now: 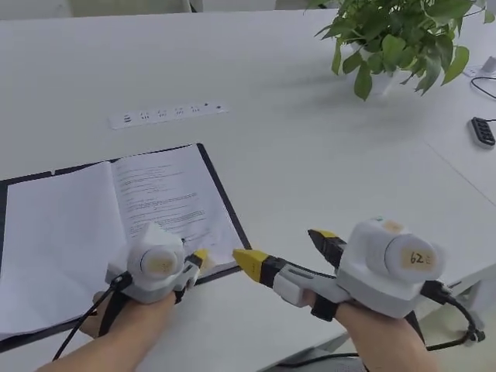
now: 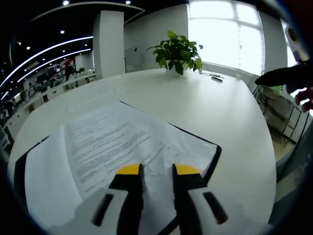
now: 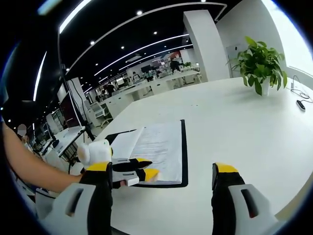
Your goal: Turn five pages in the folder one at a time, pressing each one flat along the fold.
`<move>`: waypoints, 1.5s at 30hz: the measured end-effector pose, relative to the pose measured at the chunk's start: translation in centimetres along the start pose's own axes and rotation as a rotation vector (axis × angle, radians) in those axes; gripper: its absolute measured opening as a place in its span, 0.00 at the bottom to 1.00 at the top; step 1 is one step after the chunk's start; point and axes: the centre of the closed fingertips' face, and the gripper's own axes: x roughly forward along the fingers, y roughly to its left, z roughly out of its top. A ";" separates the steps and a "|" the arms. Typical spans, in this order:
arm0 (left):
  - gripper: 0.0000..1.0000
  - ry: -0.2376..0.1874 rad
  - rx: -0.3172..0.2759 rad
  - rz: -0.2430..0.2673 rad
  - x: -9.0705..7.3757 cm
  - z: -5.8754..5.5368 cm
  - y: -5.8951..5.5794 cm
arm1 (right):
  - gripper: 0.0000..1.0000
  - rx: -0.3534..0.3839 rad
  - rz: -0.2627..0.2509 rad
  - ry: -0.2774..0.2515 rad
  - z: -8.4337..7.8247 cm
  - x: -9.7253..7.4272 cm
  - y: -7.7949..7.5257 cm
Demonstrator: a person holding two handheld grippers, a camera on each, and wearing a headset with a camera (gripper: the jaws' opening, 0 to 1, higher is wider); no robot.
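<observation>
Plainly the folder [image 1: 227, 203] lies open on the desk [image 1: 325, 155], its printed right page [image 1: 167, 194] thin, limp and easily creased; I'd take it by the free lower corner. My left gripper [image 2: 156, 169] hovers over that corner, jaws a sliver apart, pinching nothing I can see. My right gripper [image 1: 285, 248] sits beside the folder, spread wide.
</observation>
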 end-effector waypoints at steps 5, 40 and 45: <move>0.19 -0.003 -0.014 0.019 0.1 0.0 0.3 | 0.83 -0.002 0.012 0.009 -0.2 0.3 0.5; 0.13 -0.054 -0.188 -0.002 -0.2 0.3 0.8 | 0.64 0.008 0.103 0.058 -2.1 4.4 1.0; 0.12 -0.053 -0.217 -0.016 -0.2 0.3 0.8 | 0.53 0.031 0.136 0.059 -2.3 6.4 0.9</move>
